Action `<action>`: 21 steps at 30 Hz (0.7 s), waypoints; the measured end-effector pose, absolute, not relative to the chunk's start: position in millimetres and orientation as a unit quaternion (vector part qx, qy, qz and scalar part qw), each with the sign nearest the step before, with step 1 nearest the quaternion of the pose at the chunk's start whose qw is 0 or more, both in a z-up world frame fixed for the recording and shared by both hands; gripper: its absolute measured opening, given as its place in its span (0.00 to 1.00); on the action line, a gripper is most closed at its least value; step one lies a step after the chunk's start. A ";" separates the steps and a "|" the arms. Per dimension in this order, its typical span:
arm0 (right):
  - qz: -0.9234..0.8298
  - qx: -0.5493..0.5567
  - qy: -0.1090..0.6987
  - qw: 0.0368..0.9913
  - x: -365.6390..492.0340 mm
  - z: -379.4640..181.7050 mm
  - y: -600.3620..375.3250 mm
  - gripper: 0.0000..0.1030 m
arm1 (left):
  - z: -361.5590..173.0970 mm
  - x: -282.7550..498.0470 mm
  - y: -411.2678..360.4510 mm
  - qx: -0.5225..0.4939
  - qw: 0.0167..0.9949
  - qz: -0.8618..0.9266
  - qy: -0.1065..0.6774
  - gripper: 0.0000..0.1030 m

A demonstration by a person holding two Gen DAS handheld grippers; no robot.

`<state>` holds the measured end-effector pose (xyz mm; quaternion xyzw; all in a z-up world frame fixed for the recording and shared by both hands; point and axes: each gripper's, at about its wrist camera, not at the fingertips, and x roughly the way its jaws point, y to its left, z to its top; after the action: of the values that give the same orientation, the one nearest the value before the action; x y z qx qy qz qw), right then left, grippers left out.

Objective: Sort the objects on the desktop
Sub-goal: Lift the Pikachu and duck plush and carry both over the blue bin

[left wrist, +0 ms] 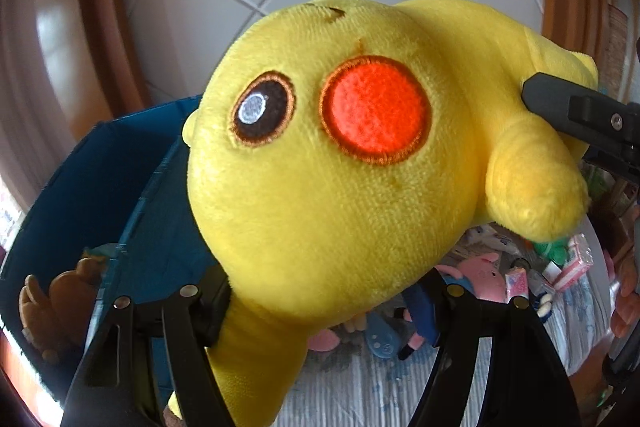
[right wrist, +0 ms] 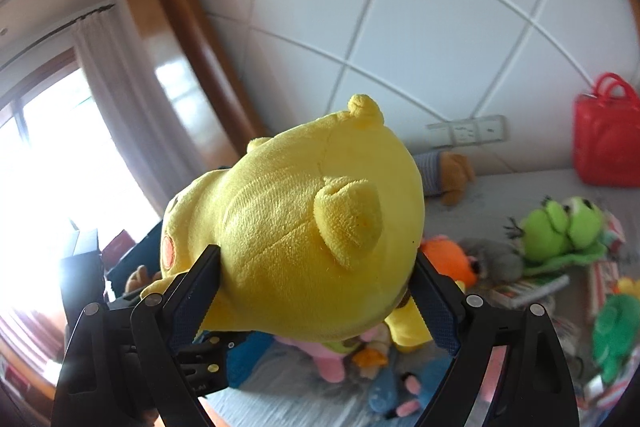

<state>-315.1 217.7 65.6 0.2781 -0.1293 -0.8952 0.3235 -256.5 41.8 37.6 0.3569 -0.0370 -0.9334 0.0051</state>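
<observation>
Left wrist view had the left gripper (left wrist: 328, 301) clamped half-wide on the yellow plush (left wrist: 340, 187), a blue bin (left wrist: 100, 167) beyond its left finger. Right wrist view showed the right gripper (right wrist: 316, 287) spread wide, squeezing the plush's (right wrist: 304, 239) body; a green toy (right wrist: 564, 227) lay farther right.
</observation>
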 end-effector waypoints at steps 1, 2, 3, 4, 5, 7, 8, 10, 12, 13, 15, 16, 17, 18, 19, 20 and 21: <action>-0.892 0.277 -0.127 0.333 -317.1 67.9 211.0 0.87 | 40.9 -255.1 34.9 0.355 0.017 -0.934 -0.036 0.68; -0.888 0.276 -0.125 0.347 -320.7 71.6 200.7 0.87 | 45.5 -253.0 25.1 0.354 0.030 -0.934 -0.033 0.68; -0.884 0.275 -0.123 0.358 -322.7 75.3 191.4 0.87 | 49.6 -251.5 15.4 0.354 0.039 -0.934 -0.030 0.68; -0.881 0.273 -0.120 0.368 -324.2 78.9 182.7 0.87 | 55.1 -249.9 5.1 0.353 0.050 -0.934 -0.027 0.68; -0.877 0.271 -0.118 0.380 -326.4 83.3 171.0 0.87 | 60.5 -248.3 -5.3 0.352 0.061 -0.933 -0.024 0.68; -0.869 0.264 -0.111 0.403 -331.1 93.3 144.4 0.87 | 72.8 -246.0 -28.5 0.350 0.084 -0.933 -0.021 0.68; -0.865 0.261 -0.108 0.414 -333.2 98.8 130.9 0.87 | 79.6 -245.3 -41.2 0.348 0.095 -0.932 -0.020 0.68; -0.859 0.256 -0.105 0.431 -336.8 108.5 107.1 0.87 | 91.3 -245.3 -66.5 0.346 0.111 -0.931 -0.018 0.68; -0.853 0.252 -0.101 0.446 -342.5 119.2 75.4 0.87 | 101.4 -246.7 -91.7 0.345 0.122 -0.930 -0.017 0.68; -0.851 0.250 -0.100 0.452 -345.0 123.2 60.9 0.87 | 106.4 -247.6 -104.6 0.345 0.128 -0.930 -0.016 0.68; -0.847 0.247 -0.095 0.461 -350.6 131.4 28.9 0.87 | 112.7 -254.6 -136.9 0.344 0.135 -0.929 -0.017 0.68; -0.846 0.246 -0.095 0.463 -353.9 134.2 13.0 0.87 | 115.8 -258.2 -153.1 0.344 0.138 -0.929 -0.017 0.68; -0.845 0.246 -0.096 0.465 -357.2 136.5 -2.0 0.87 | 118.9 -261.7 -169.3 0.344 0.141 -0.928 -0.017 0.68; -0.846 0.245 -0.094 0.465 -360.1 138.2 -17.2 0.87 | 121.9 -265.3 -185.1 0.344 0.144 -0.928 -0.018 0.68; -0.847 0.243 -0.093 0.463 -363.0 140.4 -33.1 0.87 | 122.3 -269.4 -197.5 0.345 0.141 -0.928 -0.018 0.69; -0.850 0.242 -0.092 0.458 -367.5 141.8 -53.3 0.87 | 121.9 -277.3 -215.5 0.349 0.134 -0.927 -0.020 0.69; -0.853 0.243 -0.093 0.453 -371.7 141.8 -68.6 0.87 | 121.4 -285.2 -233.5 0.352 0.127 -0.927 -0.023 0.69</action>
<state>-371.7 -68.6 141.8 0.2429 -0.0930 -0.8529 0.4527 -285.2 -233.5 121.4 0.3524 -0.0230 -0.9268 0.1274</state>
